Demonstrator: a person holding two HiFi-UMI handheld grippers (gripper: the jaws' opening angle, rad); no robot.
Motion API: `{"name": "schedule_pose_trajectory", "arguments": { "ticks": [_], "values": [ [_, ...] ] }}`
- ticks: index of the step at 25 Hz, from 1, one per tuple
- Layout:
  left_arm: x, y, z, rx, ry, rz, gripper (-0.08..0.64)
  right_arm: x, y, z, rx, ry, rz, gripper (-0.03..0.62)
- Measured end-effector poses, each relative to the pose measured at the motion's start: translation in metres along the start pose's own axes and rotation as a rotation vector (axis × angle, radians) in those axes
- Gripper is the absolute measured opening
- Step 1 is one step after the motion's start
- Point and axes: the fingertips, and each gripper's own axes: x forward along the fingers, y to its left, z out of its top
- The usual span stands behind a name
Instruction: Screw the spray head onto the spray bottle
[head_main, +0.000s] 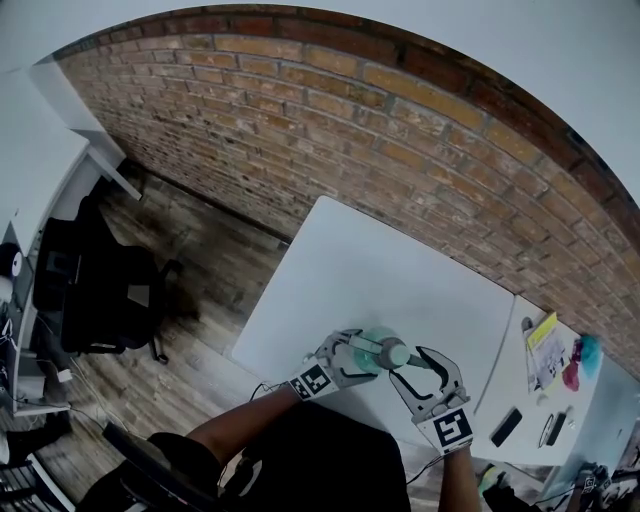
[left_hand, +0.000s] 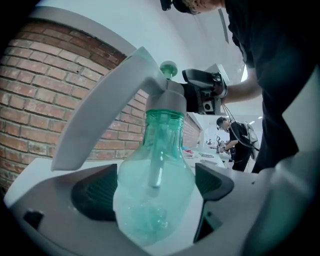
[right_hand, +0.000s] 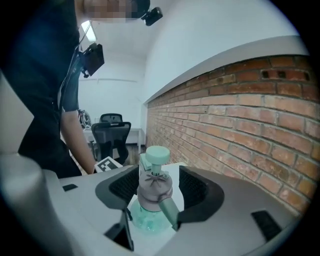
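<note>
Left tool (left_hand: 155, 189) jaws apart, flanking spray bottle (left_hand: 150, 212) on table (head_main: 400, 270). Right tool (right_hand: 158, 186) jaws apart around spray head (right_hand: 154, 192). We judge head seated and screwing done; only withdrawal left.

Nothing legible anywhere: the translucent green plastic spray bottle (left_hand: 155, 200) between the jaws of the left gripper (head_main: 368, 352) is bare, and so is the grey plastic spray head (right_hand: 149, 187) between the jaws of the right gripper (head_main: 410, 365); the black-and-white square markers (head_main: 313, 381) on both grippers show block patterns only, no letters or digits
</note>
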Motion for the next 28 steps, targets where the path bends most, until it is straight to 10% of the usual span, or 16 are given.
{"name": "schedule_pose_trajectory", "arguments": {
  "ticks": [13,20,28],
  "values": [
    [0.003,0.002,0.001,0.003,0.023,-0.021,0.466,0.035,0.006,-0.026,-0.217,0.297,0.22,0.253],
    [0.004,0.001,0.0,0.0,0.034,-0.006,0.466,0.036,0.002,-0.027,-0.096,0.275,0.086,0.255],
    [0.003,-0.001,-0.001,-0.011,0.057,0.033,0.466,0.035,-0.002,-0.029,0.252,0.249,-0.226,0.255]
  ]
}}
